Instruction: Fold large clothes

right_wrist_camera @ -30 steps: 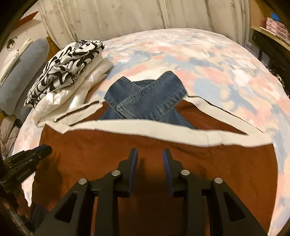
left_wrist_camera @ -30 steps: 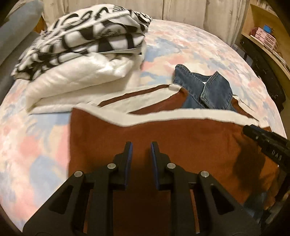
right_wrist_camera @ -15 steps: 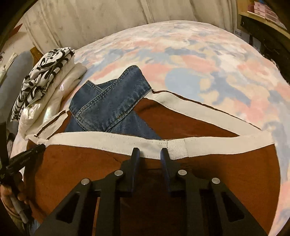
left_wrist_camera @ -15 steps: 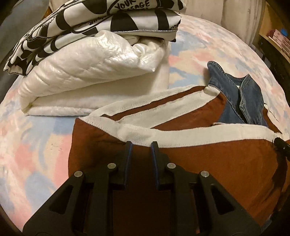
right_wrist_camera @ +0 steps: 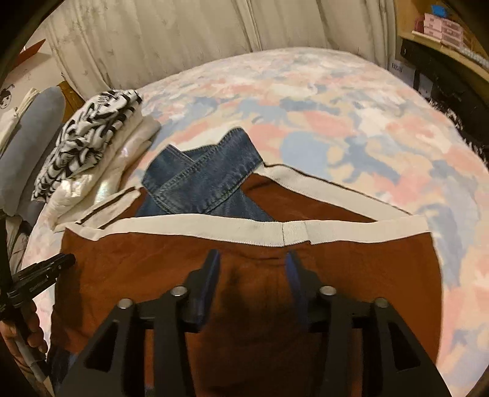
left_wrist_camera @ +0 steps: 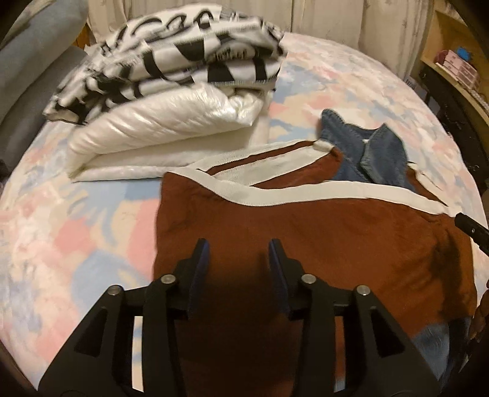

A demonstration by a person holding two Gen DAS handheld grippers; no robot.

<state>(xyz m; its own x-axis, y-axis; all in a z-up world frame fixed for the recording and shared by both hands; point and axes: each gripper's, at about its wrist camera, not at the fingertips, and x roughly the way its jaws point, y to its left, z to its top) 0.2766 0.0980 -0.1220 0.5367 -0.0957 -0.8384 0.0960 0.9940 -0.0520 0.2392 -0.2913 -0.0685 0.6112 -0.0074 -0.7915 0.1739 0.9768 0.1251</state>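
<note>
A rust-brown garment with cream bands (left_wrist_camera: 321,232) lies folded on the bed, also seen in the right wrist view (right_wrist_camera: 152,265). A blue denim piece (left_wrist_camera: 366,152) sticks out from under its far edge, as the right wrist view (right_wrist_camera: 201,180) shows too. My left gripper (left_wrist_camera: 238,250) is open and empty above the brown cloth's left part. My right gripper (right_wrist_camera: 250,259) is open and empty above the brown cloth, just short of the cream band (right_wrist_camera: 275,232). Each gripper's tip shows at the edge of the other's view.
A folded stack, black-and-white cloth (left_wrist_camera: 189,58) on a white quilted piece (left_wrist_camera: 165,125), sits at the bed's left. The bed has a pastel patterned cover (right_wrist_camera: 336,116). A grey bolster (right_wrist_camera: 30,137) lies left, curtains behind, shelves (right_wrist_camera: 443,27) to the right.
Both grippers have opened wider and drawn back from the cream band. The brown garment lies still on the bed.
</note>
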